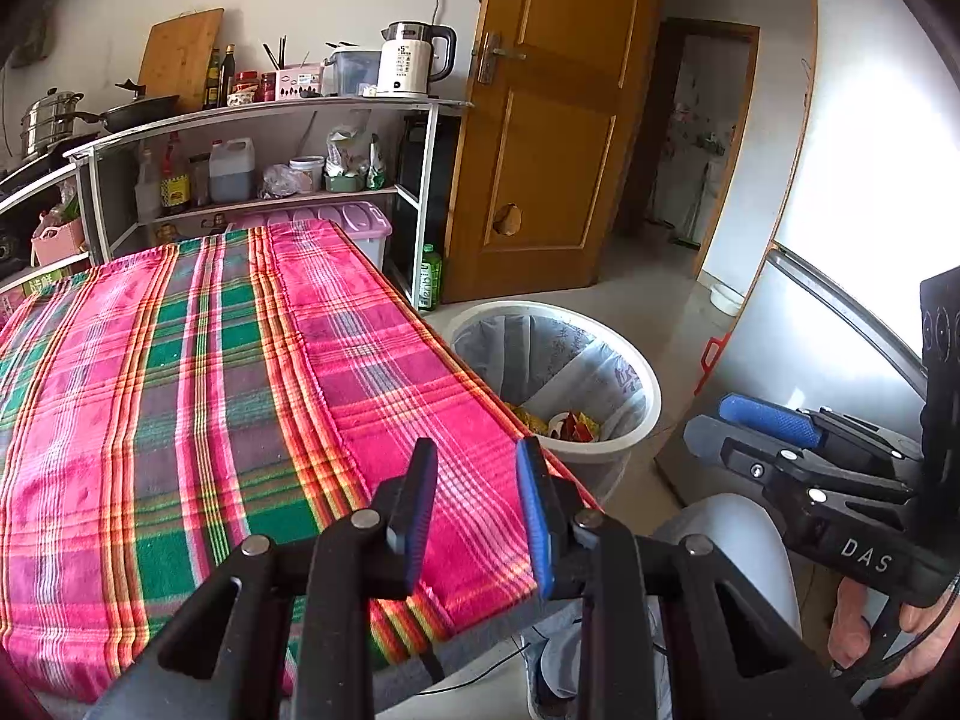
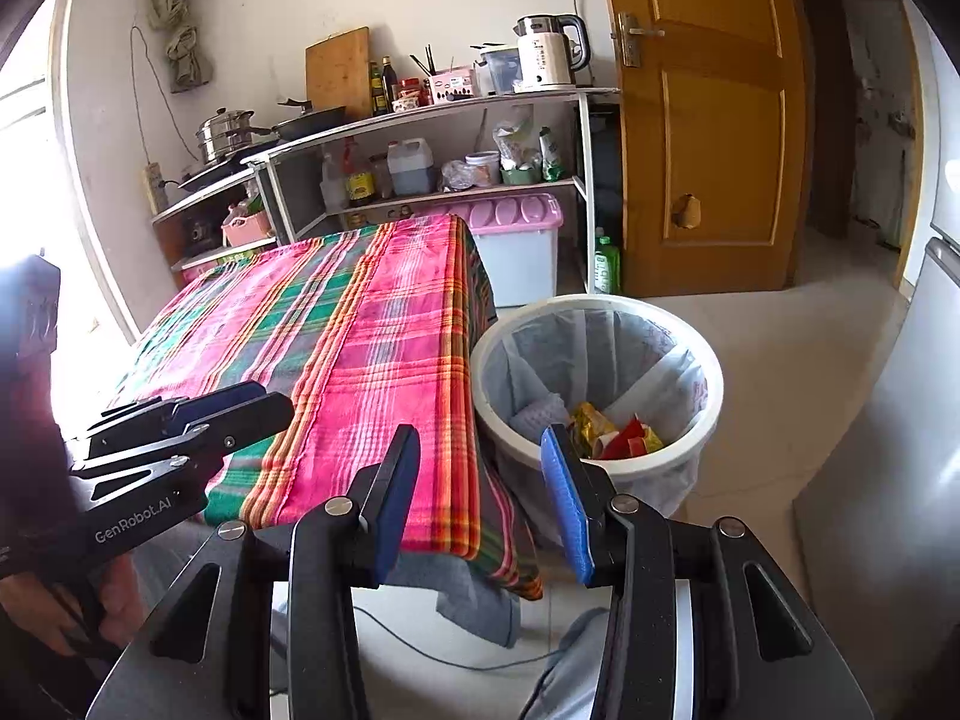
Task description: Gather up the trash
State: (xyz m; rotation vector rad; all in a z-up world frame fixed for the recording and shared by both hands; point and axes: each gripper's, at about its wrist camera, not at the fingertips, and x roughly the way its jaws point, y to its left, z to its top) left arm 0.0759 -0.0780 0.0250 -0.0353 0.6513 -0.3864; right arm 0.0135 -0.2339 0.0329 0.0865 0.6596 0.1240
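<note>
Starting at the left of the right wrist view, the left gripper (image 2: 270, 405) reaches in from the frame's left edge over the near corner of the plaid-covered table (image 2: 372, 348); from this side its fingers overlap and I cannot tell their spacing, but the left wrist view shows its own two blue-padded fingers (image 1: 540, 504) spread apart at the bottom centre of the frame with only cloth between them. Filling the left and centre of both views, the pink, green and orange tablecloth (image 1: 210, 372) lies flat on the table. Behind it, across the upper left and upper centre, a metal shelf rack (image 1: 270, 114) carries a steamer pot (image 1: 51, 120), bottles and a white kettle (image 1: 414, 60). Right of the table's far edge, at centre right of both frames, a white trash bin (image 2: 600, 306) with a pale liner stands on the floor just beside the table, and the collected trash (image 2: 618, 432), yellow and red wrappers, lies at its bottom. In the lower centre of the right wrist view the right gripper (image 2: 480, 474) hovers with its fingers well apart and nothing between them, its right fingertip in front of the bin's near rim. A wooden door (image 2: 708, 120) fills the upper right, and a pale fridge (image 2: 900, 420) lines the right edge.
</note>
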